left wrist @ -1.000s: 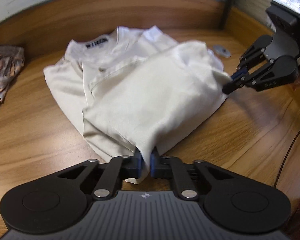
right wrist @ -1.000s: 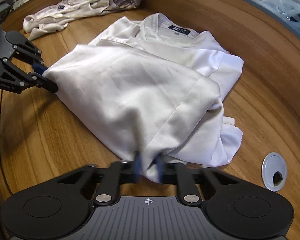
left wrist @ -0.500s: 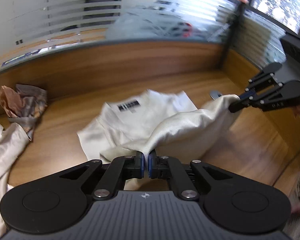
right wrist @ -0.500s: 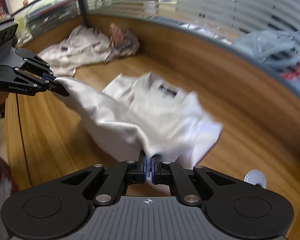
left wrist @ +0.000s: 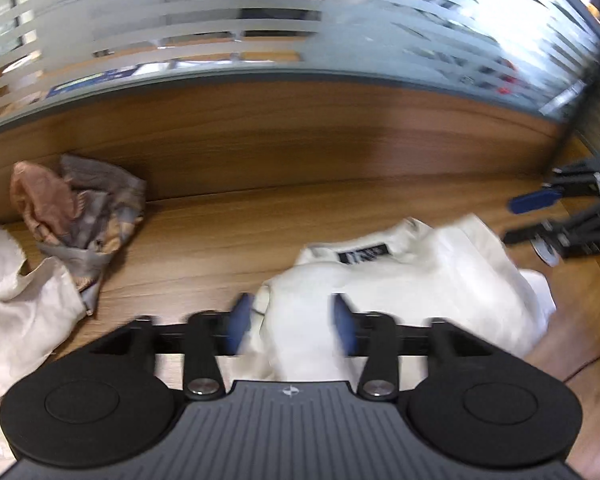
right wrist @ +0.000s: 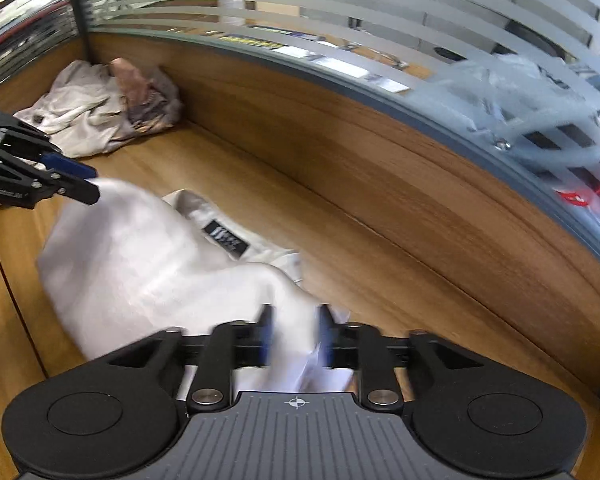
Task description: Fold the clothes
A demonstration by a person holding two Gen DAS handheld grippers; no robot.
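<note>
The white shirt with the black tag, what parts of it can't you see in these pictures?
- White shirt, left wrist view: near edge hidden behind the open left gripper; motion blur smears its folds.
- Right wrist view: near edge behind the open right gripper.
- Black neck label: lettering too small and blurred.

White shirt [left wrist: 420, 280], black neck label [left wrist: 363, 257] facing up; bunched in a loose folded heap on wooden desk [left wrist: 228, 232], partly blurred.

bare wooden desk [left wrist: 228, 232] lies between the white shirt [left wrist: 420, 280] and crumpled clothes [left wrist: 80, 216]; the partition wall [left wrist: 300, 136] blocks beyond.
</note>
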